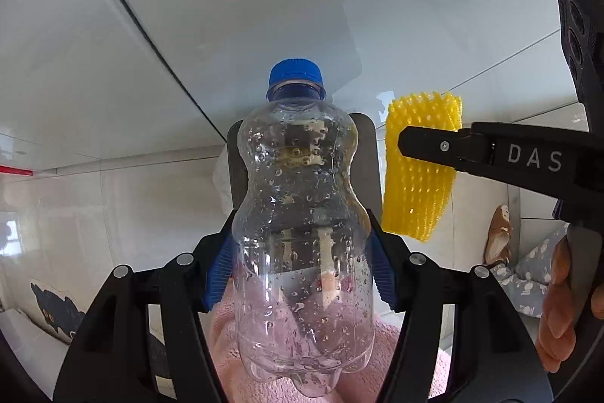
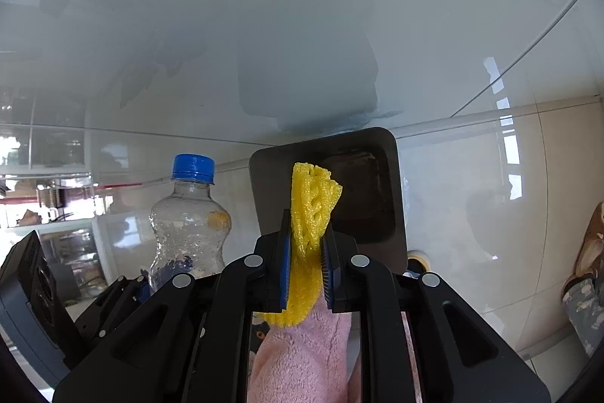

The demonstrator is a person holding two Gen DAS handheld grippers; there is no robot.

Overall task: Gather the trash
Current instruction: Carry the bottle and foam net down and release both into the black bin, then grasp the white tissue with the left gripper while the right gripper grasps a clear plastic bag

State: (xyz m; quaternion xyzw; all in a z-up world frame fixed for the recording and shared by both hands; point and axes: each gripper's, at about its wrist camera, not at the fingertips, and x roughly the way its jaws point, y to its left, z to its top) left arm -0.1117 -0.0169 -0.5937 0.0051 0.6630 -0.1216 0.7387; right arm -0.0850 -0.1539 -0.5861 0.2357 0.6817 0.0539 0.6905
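Likely home: tiled floor (image 1: pixel 151 184), slippers (image 1: pixel 498 237).

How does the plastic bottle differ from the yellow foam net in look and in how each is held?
The plastic bottle is clear and rigid, with a blue cap; the yellow foam net is opaque, soft mesh. The left claw spans the bottle widely; the right claw pinches the net narrowly. Both are held over the dark bin.

The only lettering I can read is "DAS", in pale capitals on the black side of the right gripper (image 1: pixel 430 143), at the right edge of the left wrist view. The bottle (image 1: pixel 302 233) carries no label, and the right wrist view shows no writing.
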